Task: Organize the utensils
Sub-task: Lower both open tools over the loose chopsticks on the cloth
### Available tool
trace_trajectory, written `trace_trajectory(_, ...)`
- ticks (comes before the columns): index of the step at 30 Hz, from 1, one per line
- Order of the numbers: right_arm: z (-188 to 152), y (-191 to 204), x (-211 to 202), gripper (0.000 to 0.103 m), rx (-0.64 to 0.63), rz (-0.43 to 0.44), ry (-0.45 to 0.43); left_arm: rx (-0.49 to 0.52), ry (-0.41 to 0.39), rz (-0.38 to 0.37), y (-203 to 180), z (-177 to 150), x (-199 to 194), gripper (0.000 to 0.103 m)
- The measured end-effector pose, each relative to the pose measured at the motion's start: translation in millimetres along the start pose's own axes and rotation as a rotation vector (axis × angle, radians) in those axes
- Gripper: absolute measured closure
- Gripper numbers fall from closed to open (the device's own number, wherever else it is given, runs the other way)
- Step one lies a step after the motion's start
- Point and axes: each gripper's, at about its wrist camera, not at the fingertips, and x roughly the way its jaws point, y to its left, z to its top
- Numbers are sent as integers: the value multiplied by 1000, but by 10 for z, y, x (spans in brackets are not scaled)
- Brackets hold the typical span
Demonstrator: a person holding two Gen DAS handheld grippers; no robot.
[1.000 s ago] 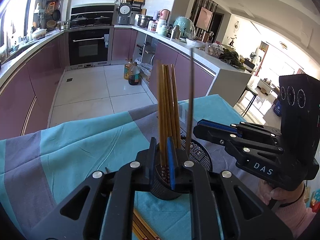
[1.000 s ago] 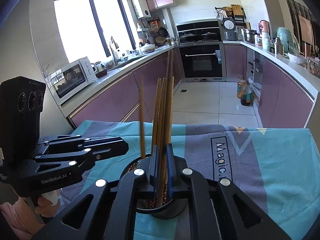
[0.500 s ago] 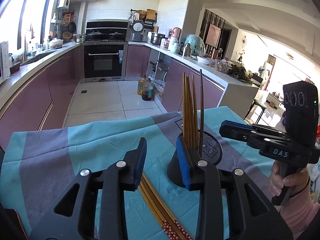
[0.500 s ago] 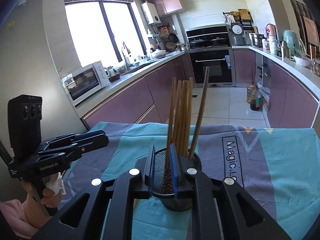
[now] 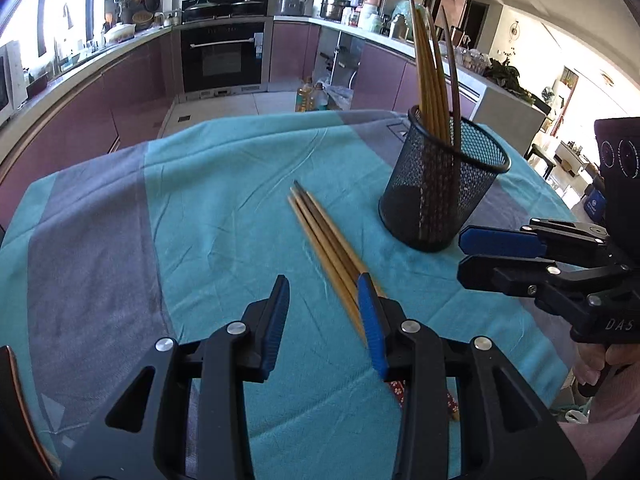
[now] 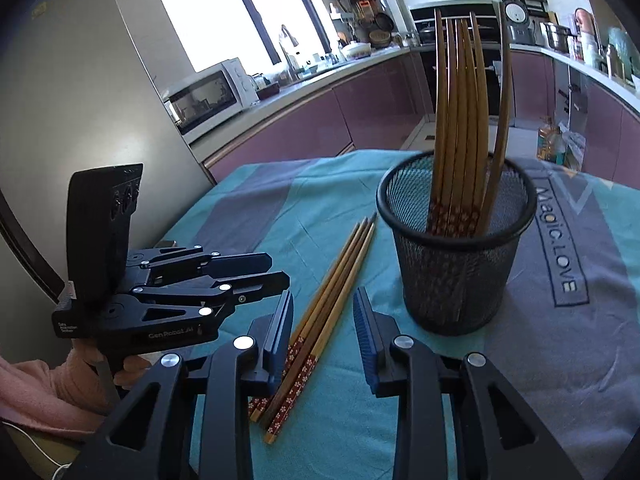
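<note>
A black mesh cup point(image 5: 440, 184) stands on the teal cloth and holds several wooden chopsticks point(image 5: 430, 60) upright; it also shows in the right wrist view point(image 6: 456, 256). A few loose chopsticks point(image 5: 328, 240) lie flat on the cloth left of the cup, seen too in the right wrist view point(image 6: 332, 300). My left gripper point(image 5: 326, 320) is open and empty, low over the near ends of the loose chopsticks. My right gripper point(image 6: 322, 332) is open and empty, with the loose chopsticks between its fingers.
A teal and grey tablecloth point(image 5: 180, 200) covers the table, with printed lettering point(image 6: 556, 240) right of the cup. Kitchen counters, an oven point(image 5: 222, 56) and a microwave point(image 6: 204, 100) stand beyond the table's far edge.
Both grippers opened, let go of chopsticks into the cup and pulled back and down toward the loose chopsticks on the cloth.
</note>
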Motion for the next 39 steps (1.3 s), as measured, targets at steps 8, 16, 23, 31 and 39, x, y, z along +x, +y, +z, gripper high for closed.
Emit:
trace_trajectory(8, -100, -61, 168, 74, 51, -11, 33, -2, 58, -8, -45, -77, 222, 67)
trace_trajectory(16, -134, -78, 246, 74, 51, -29, 47, -1, 82, 8, -103, -68, 313, 67)
trace_trajectory(23, -103, 34, 380, 74, 24, -57, 60, -2, 85, 16, -103, -62, 350, 74)
trace_trajectory(31, -64, 93, 541, 74, -3, -100, 84, -49, 94, 5, 11, -104, 344, 88)
trace_trajectory(39, -25, 152, 606, 74, -56, -177, 88, -44, 93, 19, 16, -46, 376, 85)
